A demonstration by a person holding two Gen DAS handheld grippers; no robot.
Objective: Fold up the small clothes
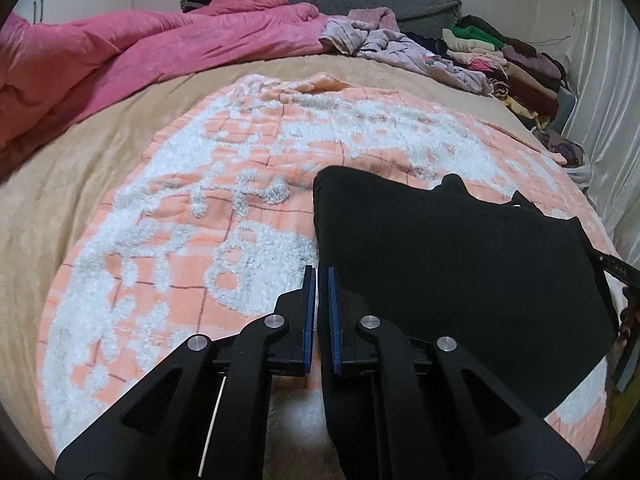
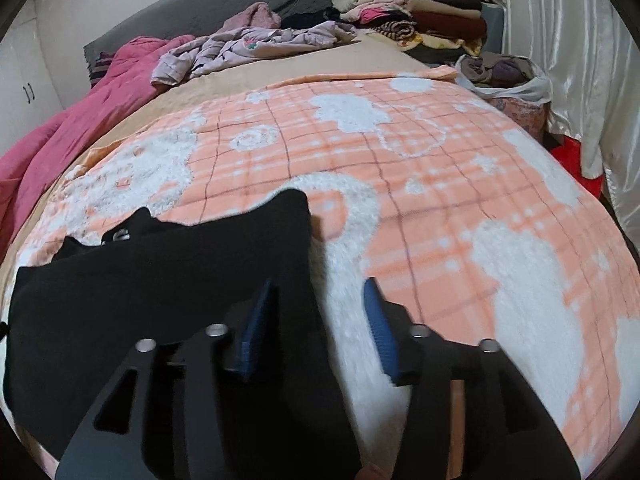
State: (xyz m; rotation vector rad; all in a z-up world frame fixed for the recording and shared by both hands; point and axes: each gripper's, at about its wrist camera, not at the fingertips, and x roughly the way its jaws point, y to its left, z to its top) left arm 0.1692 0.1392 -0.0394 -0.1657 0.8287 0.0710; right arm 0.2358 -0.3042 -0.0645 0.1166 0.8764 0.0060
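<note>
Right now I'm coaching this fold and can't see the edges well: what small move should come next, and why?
Probably shut the right gripper on the black garment. It is open astride the garment's right edge, one of its fingers over the cloth, while the left gripper is shut at the opposite edge.

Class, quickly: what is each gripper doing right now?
Left gripper: shut at the edge of the black garment; a grip on it cannot be told.
Right gripper: open, holding nothing.

black garment [image 1: 460, 264] on peach-and-white checked blanket [image 1: 200, 208]; pink quilt [image 1: 120, 56]; blue gripper pads [image 2: 256, 328]
</note>
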